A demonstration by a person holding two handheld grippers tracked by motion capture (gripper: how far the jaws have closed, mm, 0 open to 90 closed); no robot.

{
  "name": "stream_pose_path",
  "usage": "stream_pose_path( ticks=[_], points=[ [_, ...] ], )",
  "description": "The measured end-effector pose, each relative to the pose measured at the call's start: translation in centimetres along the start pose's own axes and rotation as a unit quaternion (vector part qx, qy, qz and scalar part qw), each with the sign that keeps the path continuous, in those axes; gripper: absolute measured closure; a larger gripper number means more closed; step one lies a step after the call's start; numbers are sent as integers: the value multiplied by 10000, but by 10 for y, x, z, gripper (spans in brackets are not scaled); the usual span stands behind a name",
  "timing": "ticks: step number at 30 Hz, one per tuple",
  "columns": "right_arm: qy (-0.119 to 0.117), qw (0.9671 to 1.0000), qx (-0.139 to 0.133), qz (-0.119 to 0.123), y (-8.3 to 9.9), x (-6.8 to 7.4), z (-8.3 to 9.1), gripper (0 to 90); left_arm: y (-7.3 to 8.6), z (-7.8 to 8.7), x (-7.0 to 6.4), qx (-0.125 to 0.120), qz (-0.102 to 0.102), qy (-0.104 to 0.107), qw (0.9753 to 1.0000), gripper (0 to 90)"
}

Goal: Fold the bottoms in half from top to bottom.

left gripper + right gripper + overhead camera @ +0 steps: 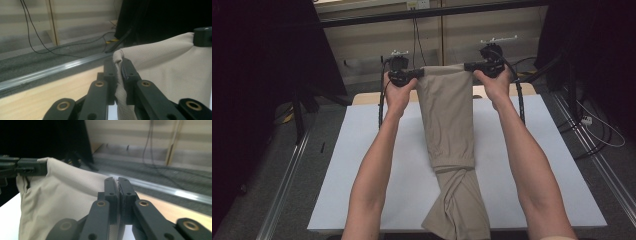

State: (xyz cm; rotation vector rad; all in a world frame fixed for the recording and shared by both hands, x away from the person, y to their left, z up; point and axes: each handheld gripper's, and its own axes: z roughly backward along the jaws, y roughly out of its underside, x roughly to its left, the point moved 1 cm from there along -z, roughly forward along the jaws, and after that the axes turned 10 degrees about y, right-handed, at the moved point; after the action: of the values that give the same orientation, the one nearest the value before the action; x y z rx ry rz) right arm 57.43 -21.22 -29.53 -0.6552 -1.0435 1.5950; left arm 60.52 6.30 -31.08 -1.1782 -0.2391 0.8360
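A pair of beige trousers (448,115) hangs stretched above the white table (362,165), its lower part lying crumpled near the front edge. My left gripper (418,73) is shut on the cloth's top left corner, and the fabric (160,65) shows pinched between its jaws in the left gripper view. My right gripper (469,66) is shut on the top right corner; in the right gripper view the beige cloth (62,195) spreads leftward from my closed jaws to the other gripper (27,167). Both hands hold the top edge taut at the table's far side.
A pale wooden strip (362,97) runs along the table's far edge. Metal rails (287,175) flank the table on the floor. Cables (602,135) lie on the grey floor at right. Dark stands (297,100) rise at both sides.
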Motion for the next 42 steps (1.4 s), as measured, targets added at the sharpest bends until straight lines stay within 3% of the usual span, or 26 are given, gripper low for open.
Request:
stream_pose_path(
  ticks=[1,2,3,4,6,8,9,10,11,12,13,15,20,23,26,29,33,34,36,37,38,39,42],
  points=[
    [203,9998,-92,-2,-2,-1,-2,665,1,-4,1,4,68,-131,9999,742],
    [435,9990,-102,-89,-1,-2,-6,511,4,-6,3,136,67,-256,9996,564],
    [534,9985,-2,-137,0,-3,-9,489,8,-7,3,245,34,-354,9991,482],
    [489,9987,65,-89,3,-4,-10,501,13,-6,4,287,37,-316,9991,470],
    [439,9988,193,-25,11,-4,-12,438,23,-3,6,433,11,-231,9988,382],
    [323,9992,235,19,16,-3,-12,441,28,1,6,397,17,-248,9989,302],
    [181,9995,261,53,21,0,-10,438,36,5,6,300,149,-122,9994,302],
    [-92,9992,344,193,37,9,-3,427,48,13,2,259,389,14,9989,221],
    [-130,9992,327,202,43,12,0,428,48,13,2,259,389,14,9989,190],
    [-185,9989,348,244,52,15,4,442,65,20,-8,378,119,-79,9992,193],
    [-262,9984,393,308,60,18,9,461,74,24,-12,476,-14,-115,9988,188],
    [-481,9971,420,406,77,27,23,494,90,34,-21,505,-109,-3,9987,160],
    [-1194,9857,753,922,121,68,70,565,126,65,-46,522,-317,227,9979,134],
    [-1723,9723,1039,1193,156,95,95,589,149,87,-64,727,-537,311,9954,110],
    [-2246,9555,1204,1489,191,124,112,609,177,108,-75,821,-710,419,9932,107],
    [-2627,9349,1444,1899,223,151,117,602,198,120,-77,946,-744,428,9918,112],
    [-2921,9129,1707,2284,247,179,108,539,203,121,-72,899,-646,458,9928,114],
    [-2929,9090,1725,2413,251,183,106,527,204,120,-71,955,-602,496,9924,113],
    [-2960,9076,1734,2420,255,187,105,514,205,119,-71,974,-578,544,9921,113],
    [-3009,9004,1741,2615,261,192,104,495,207,119,-70,1003,-568,561,9917,114],
    [-3024,9007,1693,2619,261,193,105,482,208,119,-70,999,-543,560,9919,114],
    [-3020,8984,1703,2697,261,193,105,482,209,117,-69,1012,-501,570,9920,114],
    [-2952,8868,1509,3220,264,196,109,514,209,116,-68,1035,-448,551,9921,121]
  ],
)
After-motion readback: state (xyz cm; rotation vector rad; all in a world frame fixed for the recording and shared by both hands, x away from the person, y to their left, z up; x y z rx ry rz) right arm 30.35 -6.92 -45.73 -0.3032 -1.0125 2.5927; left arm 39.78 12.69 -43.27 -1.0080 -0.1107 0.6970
